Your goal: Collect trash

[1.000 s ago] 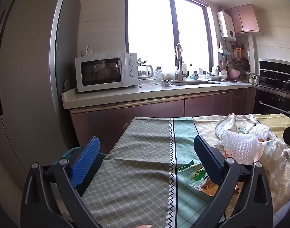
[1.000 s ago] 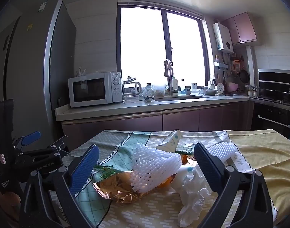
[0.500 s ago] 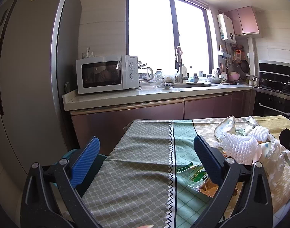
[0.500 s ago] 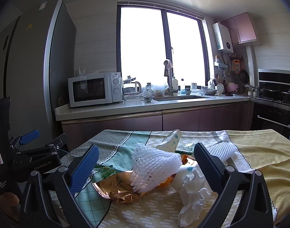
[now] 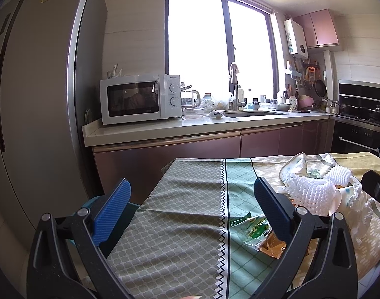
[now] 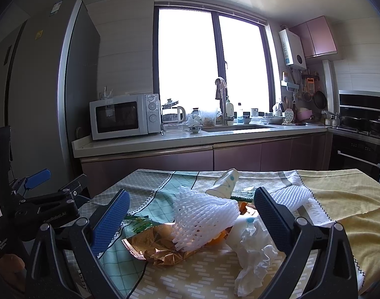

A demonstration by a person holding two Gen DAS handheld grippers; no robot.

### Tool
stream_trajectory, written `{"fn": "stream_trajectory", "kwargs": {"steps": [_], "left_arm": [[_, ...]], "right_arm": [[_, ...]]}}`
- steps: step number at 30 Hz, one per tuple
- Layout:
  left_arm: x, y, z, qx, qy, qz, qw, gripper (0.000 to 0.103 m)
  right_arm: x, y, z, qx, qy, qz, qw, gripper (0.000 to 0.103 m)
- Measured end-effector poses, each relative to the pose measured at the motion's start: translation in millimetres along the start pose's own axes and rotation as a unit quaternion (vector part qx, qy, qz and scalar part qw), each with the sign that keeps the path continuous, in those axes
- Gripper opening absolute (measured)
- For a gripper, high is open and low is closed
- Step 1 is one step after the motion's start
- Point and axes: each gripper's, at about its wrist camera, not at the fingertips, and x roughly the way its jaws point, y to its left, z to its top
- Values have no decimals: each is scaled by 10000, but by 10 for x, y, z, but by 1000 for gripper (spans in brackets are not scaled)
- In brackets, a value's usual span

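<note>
Right gripper (image 6: 190, 221) was spread wide, nothing between its blue pads (image 6: 110, 220), hovering over the trash pile on the table. Left gripper (image 5: 191, 213) was equally wide and empty, over bare tablecloth (image 5: 180, 214) near the table's left end; from the right wrist view it sat at far left (image 6: 40, 199).

Trash was clustered mid-table: white foam net (image 6: 202, 218) draped on top of a crumpled gold foil wrapper (image 6: 155, 248), with something orange showing under the net. Crumpled white tissue (image 6: 252, 251) lay just right of that, nearest the right finger. Green snack wrapper (image 6: 137, 224) lay flat to the left of the foil. A second foam net (image 6: 292, 195) and a tipped paper cup (image 6: 226, 182) were farther back.

Beyond the table: counter with microwave (image 6: 122, 115), sink (image 6: 237, 127), window behind.
</note>
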Motion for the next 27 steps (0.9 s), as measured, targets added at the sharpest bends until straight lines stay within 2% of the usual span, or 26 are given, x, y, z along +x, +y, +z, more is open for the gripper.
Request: {"fn": "stream_trajectory", "kwargs": {"steps": [27], "left_arm": [[-21, -5, -37, -26, -7, -6, 10000, 97]], "right_arm": [[35, 2, -16, 33, 24, 21, 10000, 96]]}}
